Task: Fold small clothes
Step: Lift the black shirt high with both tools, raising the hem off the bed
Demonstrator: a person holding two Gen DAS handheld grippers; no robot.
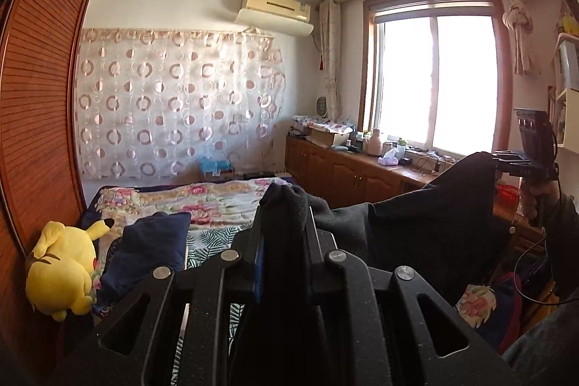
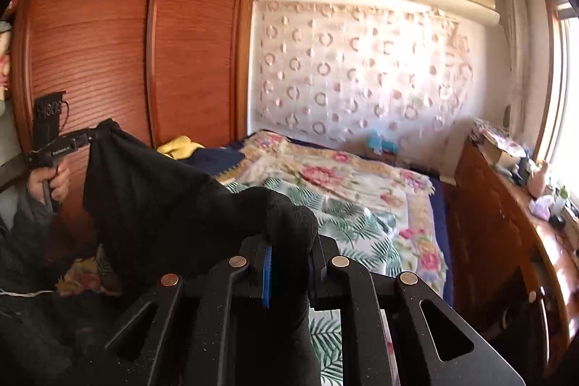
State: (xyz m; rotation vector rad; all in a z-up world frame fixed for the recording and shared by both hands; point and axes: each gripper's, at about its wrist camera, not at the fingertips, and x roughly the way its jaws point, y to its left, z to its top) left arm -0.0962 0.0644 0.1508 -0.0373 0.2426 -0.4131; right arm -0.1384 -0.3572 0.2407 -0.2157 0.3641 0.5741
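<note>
i am clamping my left gripper on one bunched corner of the black garment, low centre of the left wrist view. my right gripper is pinching the other corner, jaws nearly together on cloth. the garment is hanging slack between them above the floral bedspread. it is looking soft, light, knit-like and grippy; i judge hem corners the best holds.

The bed carries a floral quilt, a leaf-print sheet, a navy pillow and a yellow plush toy.
</note>
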